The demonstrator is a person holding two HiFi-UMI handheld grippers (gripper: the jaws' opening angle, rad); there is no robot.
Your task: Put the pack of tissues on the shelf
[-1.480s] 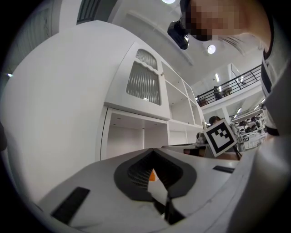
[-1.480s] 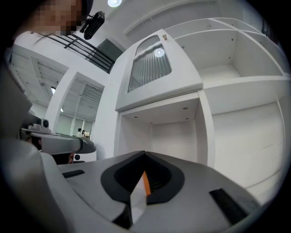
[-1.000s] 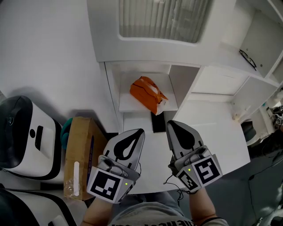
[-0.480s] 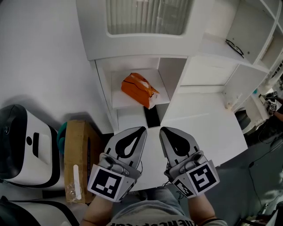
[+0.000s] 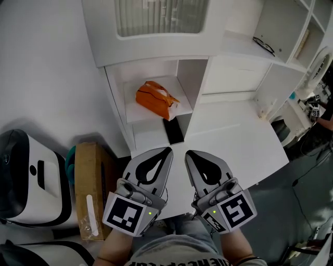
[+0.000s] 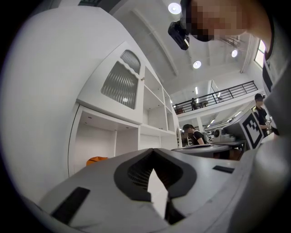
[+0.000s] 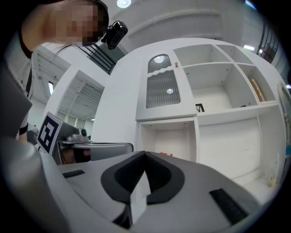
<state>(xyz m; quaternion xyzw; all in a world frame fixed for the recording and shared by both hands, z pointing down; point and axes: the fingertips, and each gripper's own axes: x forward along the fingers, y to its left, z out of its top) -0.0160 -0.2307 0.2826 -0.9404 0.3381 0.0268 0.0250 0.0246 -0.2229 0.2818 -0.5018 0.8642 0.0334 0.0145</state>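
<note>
Drawn further back from the shelf (image 5: 136,115) with left gripper (image 5: 165,151) and right gripper (image 5: 189,155) clenched, empty. Pack of tissues (image 5: 155,98) unmoved on it, so likely done.

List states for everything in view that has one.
tissue pack: lying on the lower shelf, not held
left tool: shut, empty
right tool: shut, empty
ribbed cabinet door: closed
glasses: resting on the upper shelf
</note>
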